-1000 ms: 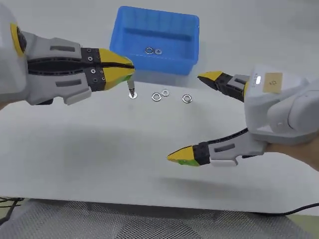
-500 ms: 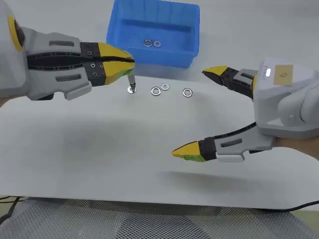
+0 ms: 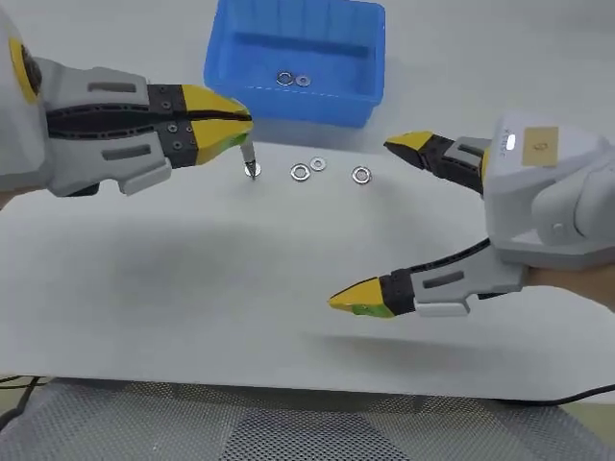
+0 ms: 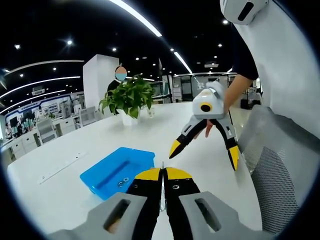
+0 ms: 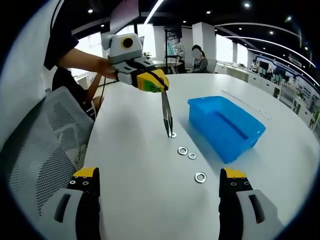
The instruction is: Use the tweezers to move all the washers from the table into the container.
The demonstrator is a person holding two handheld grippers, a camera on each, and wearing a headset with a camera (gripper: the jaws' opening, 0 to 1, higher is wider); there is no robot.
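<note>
Toward the far edge of the desk [image 3: 192, 288], the left gripper's [image 3: 245, 130] jaws are pinched tight on tweezers [image 3: 249, 159], whose tips meet a washer [image 3: 253, 172] lying just in front of the blue bin [image 3: 219, 58]. Three more washers [image 3: 300, 173] lie in a row to its right; two sit inside the bin. Nearer the right edge, the right gripper [image 3: 358, 223] hovers with jaws spread wide, empty.

A potted plant [image 4: 129, 99] stands on the table [image 4: 167, 125] (mesh chair [image 4: 275, 185] nearby).
</note>
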